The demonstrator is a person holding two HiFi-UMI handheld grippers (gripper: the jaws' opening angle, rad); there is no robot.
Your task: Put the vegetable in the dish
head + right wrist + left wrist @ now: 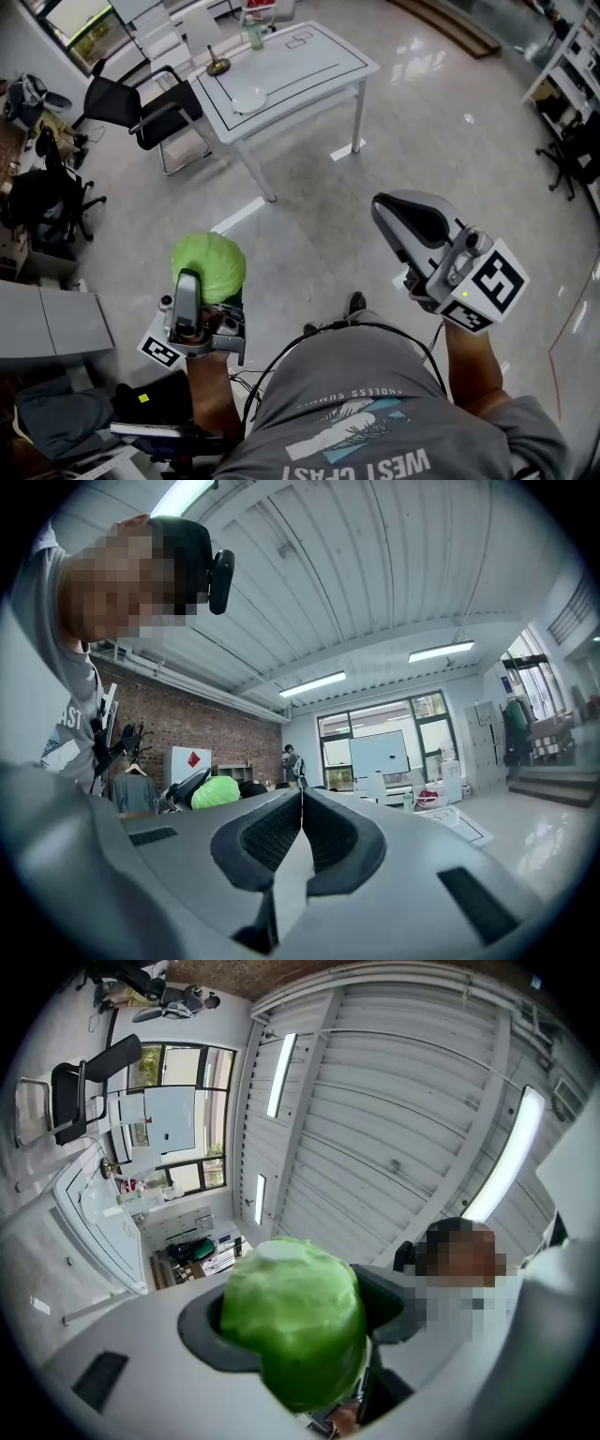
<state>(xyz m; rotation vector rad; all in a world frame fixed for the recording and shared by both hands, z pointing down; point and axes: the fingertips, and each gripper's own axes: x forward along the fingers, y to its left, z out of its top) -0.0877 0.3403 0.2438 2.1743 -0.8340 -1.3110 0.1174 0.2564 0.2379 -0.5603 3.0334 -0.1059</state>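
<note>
A round green cabbage (pixel 208 266) is clamped between the jaws of my left gripper (pixel 202 286), held in the air near my body above the floor. In the left gripper view the cabbage (pixel 295 1326) fills the gap between the two dark pads (pixel 202 1335), which press on its sides. My right gripper (pixel 384 214) is held up to the right, shut with nothing in it; its pads (pixel 272 836) meet edge to edge. A white dish (pixel 249 99) lies on the white table (pixel 319 56) far ahead. The cabbage (pixel 216 791) also shows in the right gripper view.
A brass object (pixel 217 66) and a green bottle (pixel 253 36) stand on the table's far side. A black chair (pixel 141 108) stands left of the table. Desks and clutter line the left edge. Glossy floor lies between me and the table.
</note>
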